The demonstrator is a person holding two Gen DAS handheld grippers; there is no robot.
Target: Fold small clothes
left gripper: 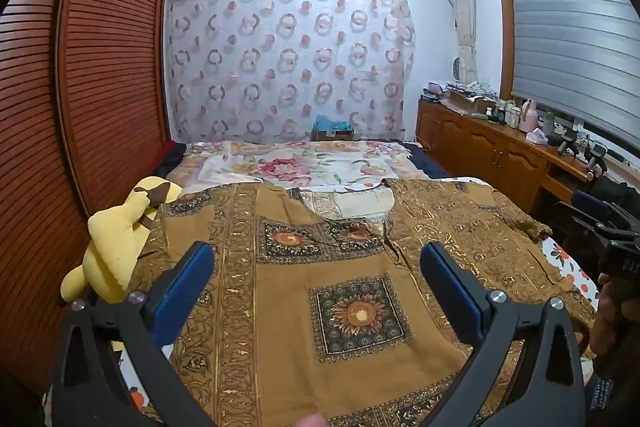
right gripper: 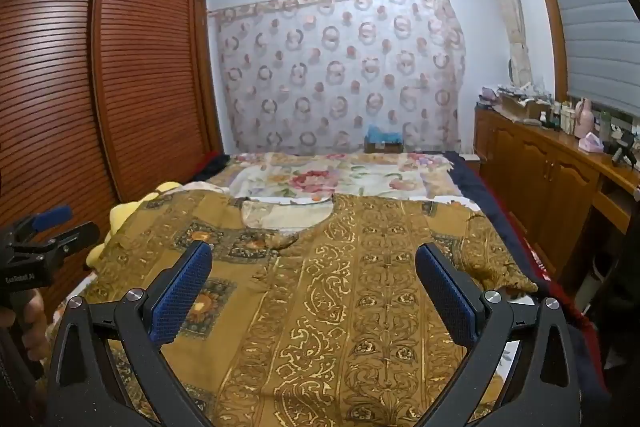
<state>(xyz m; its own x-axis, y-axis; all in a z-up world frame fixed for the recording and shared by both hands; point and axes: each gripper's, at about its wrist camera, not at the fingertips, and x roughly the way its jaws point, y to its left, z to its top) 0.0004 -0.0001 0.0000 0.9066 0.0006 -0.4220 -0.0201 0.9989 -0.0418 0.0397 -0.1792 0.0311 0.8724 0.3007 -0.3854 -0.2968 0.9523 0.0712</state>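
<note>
A brown-and-gold patterned shirt (left gripper: pixel 320 287) lies spread flat on the bed, neckline away from me; it also shows in the right wrist view (right gripper: pixel 340 287). My left gripper (left gripper: pixel 316 259) is open and empty, hovering above the shirt's left half with its blue pads wide apart. My right gripper (right gripper: pixel 312 259) is open and empty above the shirt's right half. The left gripper also shows at the left edge of the right wrist view (right gripper: pixel 44 231); the right gripper's body shows at the right edge of the left wrist view (left gripper: pixel 616 239).
A yellow plush toy (left gripper: pixel 116 247) lies by the shirt's left sleeve. A floral bedsheet (left gripper: pixel 312 163) covers the far bed. A louvred wooden wardrobe (left gripper: pixel 80 107) stands left; a wooden sideboard (right gripper: pixel 560 171) with bottles stands right.
</note>
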